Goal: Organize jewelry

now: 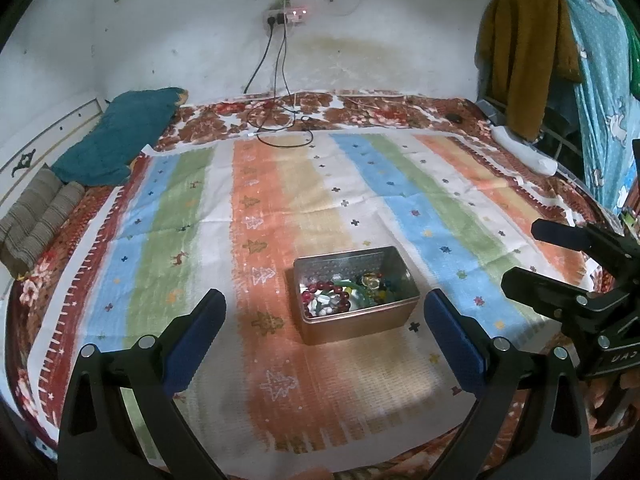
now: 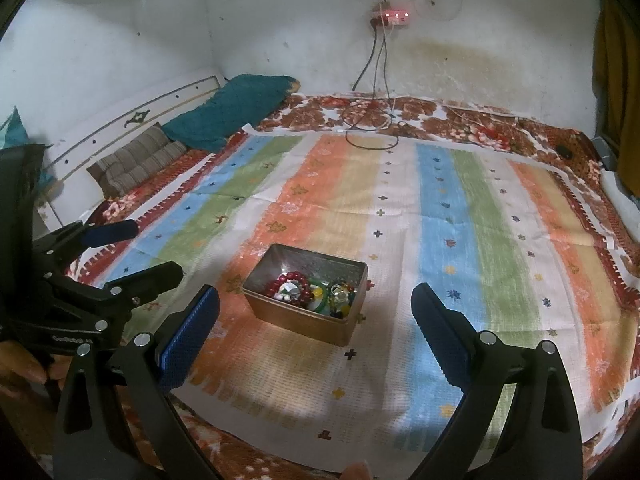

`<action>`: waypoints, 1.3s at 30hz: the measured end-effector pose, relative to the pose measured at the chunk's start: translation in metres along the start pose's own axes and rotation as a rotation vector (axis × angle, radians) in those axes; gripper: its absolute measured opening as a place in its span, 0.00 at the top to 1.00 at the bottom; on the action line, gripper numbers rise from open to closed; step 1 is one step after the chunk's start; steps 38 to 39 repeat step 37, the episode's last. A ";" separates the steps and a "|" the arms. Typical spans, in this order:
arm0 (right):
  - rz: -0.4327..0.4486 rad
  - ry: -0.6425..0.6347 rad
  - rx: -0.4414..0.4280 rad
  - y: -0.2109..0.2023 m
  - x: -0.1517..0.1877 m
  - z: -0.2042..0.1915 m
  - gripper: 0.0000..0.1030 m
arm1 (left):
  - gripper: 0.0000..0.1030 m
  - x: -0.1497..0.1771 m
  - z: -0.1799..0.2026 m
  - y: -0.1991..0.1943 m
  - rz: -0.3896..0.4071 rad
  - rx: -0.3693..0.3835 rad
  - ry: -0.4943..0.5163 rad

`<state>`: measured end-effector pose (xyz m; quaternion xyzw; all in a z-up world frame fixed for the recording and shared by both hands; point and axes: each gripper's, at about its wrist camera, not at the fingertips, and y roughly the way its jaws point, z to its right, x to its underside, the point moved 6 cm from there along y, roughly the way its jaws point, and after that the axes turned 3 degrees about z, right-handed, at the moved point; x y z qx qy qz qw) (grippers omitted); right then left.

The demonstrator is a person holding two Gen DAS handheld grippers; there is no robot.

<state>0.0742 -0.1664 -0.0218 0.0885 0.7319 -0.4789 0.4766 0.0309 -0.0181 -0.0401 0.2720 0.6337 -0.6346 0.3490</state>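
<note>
On the striped cloth (image 1: 280, 184) that covers the bed sits a small metal box (image 1: 356, 322) with no lid on it. All the jewelry I can see lies inside that box. A ring of dark red beads (image 1: 324, 294) lies at one end, and a green bangle (image 1: 352, 286) and some small bright beads (image 1: 384, 288) are piled at the other end. I see no jewelry out on the cloth.

Both grippers hang above the near side of the bed and point at the box. The left gripper (image 1: 324, 334) has its blue pads spread wide, with nothing between them. In its own view the box sits just ahead, right in the gap between the pads, a bit to the right of the middle. The right gripper (image 2: 316, 332) is spread wide too, and it holds nothing. From its view the box lies ahead and a little to the left.

The box is longer one way than the other. Its long side runs mostly across, from left to right, and is turned a little. The red beads are at the left end, so they lie nearer the left gripper. The green bangle and the small beads are at the right end, nearer the right gripper. Both grippers look about as near to the box as each other.

I think this could be a box waiting to be sorted, or one where everything is already put away. I cannot tell which.
</note>
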 end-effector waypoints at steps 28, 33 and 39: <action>0.006 0.005 -0.017 -0.002 0.002 -0.005 0.05 | 0.06 0.003 0.009 -0.004 0.005 0.025 0.010; 0.005 0.010 -0.016 -0.001 0.001 -0.006 0.05 | 0.05 0.003 0.008 -0.003 -0.004 0.019 0.011; 0.005 0.008 -0.016 -0.001 0.004 -0.006 0.05 | 0.05 0.003 0.008 -0.003 -0.005 0.022 0.010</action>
